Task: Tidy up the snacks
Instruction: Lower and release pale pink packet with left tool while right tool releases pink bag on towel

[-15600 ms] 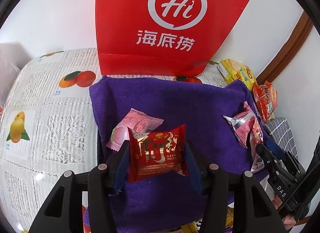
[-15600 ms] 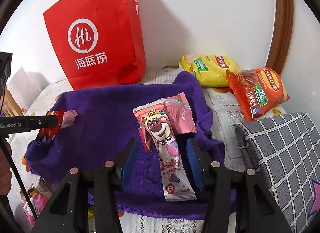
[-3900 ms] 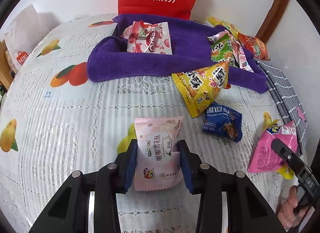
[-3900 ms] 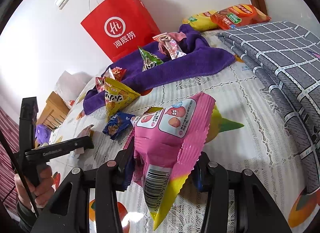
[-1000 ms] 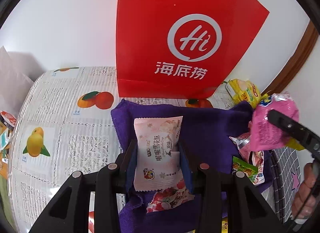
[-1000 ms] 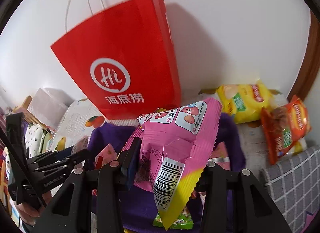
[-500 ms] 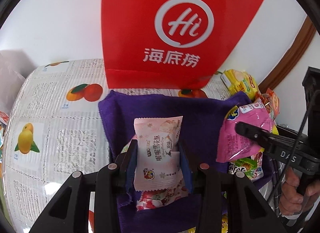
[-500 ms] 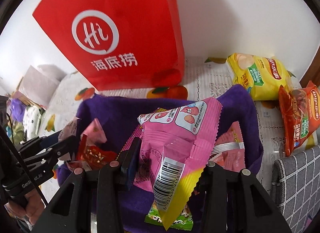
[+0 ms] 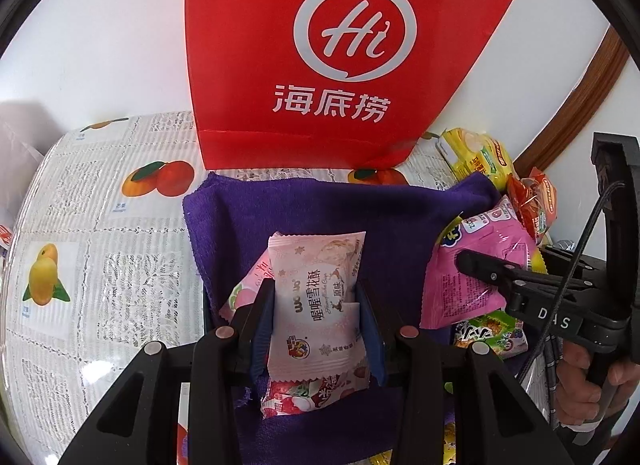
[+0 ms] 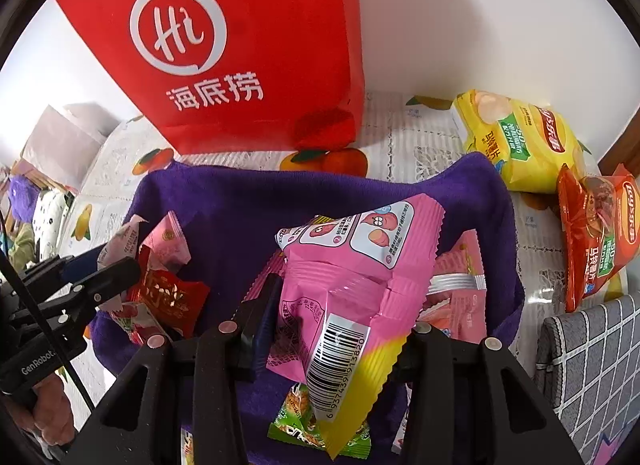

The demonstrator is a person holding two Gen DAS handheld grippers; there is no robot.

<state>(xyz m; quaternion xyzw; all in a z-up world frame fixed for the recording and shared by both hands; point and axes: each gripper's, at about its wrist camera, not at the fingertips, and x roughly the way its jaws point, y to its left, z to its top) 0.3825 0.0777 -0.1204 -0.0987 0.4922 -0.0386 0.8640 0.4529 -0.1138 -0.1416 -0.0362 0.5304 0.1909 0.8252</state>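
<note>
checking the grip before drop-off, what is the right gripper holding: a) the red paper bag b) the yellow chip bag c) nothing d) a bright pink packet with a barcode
d: in the right wrist view the right gripper is shut on the bright pink packet, barcode facing the camera, above the purple towel.

You face a plain white wall point(image 9: 100, 25) with brown wooden trim point(image 9: 576, 105) at its right; your desk point(image 9: 120, 265) wears a fruit-print lace cloth, brightly lit.
</note>
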